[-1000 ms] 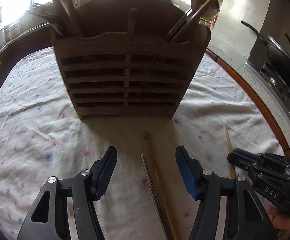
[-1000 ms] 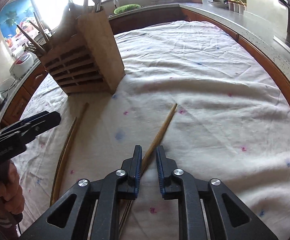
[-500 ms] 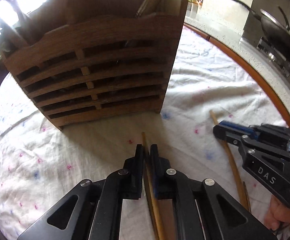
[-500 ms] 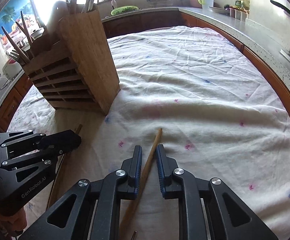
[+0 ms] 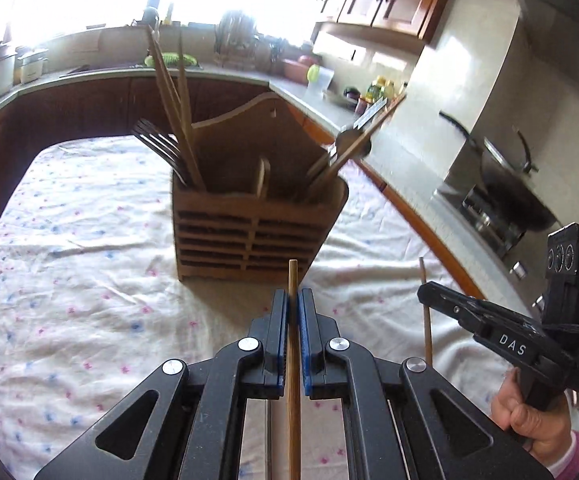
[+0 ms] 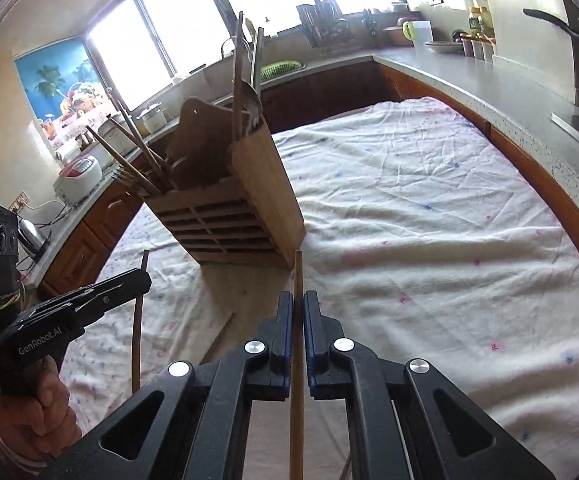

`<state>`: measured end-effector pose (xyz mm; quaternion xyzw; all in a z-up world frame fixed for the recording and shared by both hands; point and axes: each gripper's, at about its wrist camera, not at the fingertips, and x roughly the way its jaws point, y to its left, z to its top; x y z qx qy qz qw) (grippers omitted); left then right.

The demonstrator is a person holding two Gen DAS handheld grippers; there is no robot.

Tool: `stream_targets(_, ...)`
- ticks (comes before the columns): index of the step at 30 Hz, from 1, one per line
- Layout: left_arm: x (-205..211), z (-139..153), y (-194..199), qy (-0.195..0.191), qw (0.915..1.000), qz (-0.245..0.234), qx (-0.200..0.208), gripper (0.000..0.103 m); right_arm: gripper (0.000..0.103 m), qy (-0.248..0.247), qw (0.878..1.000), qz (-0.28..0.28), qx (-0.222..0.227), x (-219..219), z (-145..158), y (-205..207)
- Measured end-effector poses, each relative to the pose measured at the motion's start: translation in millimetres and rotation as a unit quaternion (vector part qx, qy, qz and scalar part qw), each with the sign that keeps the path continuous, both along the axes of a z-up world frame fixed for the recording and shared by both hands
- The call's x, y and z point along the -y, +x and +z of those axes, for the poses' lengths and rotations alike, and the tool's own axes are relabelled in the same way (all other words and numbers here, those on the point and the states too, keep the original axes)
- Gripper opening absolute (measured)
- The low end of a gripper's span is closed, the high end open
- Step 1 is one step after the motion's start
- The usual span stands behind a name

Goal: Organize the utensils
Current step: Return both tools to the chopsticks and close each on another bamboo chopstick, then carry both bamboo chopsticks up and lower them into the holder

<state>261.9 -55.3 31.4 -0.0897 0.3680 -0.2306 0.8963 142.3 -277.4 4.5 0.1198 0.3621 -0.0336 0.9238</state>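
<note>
A wooden slatted utensil holder (image 5: 249, 232) stands on the cloth-covered table, with forks (image 5: 157, 146), chopsticks and a spoon in it; it also shows in the right wrist view (image 6: 225, 216). My left gripper (image 5: 293, 300) is shut on a wooden chopstick (image 5: 292, 360), lifted above the table in front of the holder. My right gripper (image 6: 298, 304) is shut on another wooden chopstick (image 6: 297, 360), also lifted. Each gripper shows in the other's view, the right one (image 5: 423, 292) and the left one (image 6: 141, 278).
The table has a white flowered cloth (image 5: 69, 280) and a wooden rim (image 6: 549, 184). A thin stick (image 6: 219, 336) lies on the cloth below the grippers. A wok (image 5: 505, 184) sits on the stove at right. Counters (image 6: 469, 76) surround the table.
Both grippers have lifted their chopsticks off the cloth and risen, so the holder's top now shows. A second ago the left gripper was open.
</note>
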Motion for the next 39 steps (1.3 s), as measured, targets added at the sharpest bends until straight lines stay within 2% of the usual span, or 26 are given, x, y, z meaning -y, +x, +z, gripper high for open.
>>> stream_targets(10, -56.5, 49.3, -61.4, -0.038, 0.9974, 0.022, 0.057, 0.004, 0.005, -0.012, 0.997, 0.015, 0.077, -18.8, 64.1, -22.2)
stream_targets(17, -72.3, 64.8, -83.6, -0.043, 0.9953, 0.032, 0.081, 0.004, 0.005, -0.023, 0.994, 0.021, 0.105, -28.9, 87.7, -23.4)
stream_targets(39, -90.3, 92.0, -77.2, -0.051, 0.9880, 0.053, 0.136, 0.003, 0.005, -0.041, 0.989, 0.028, 0.140, -33.5, 119.1, -14.0)
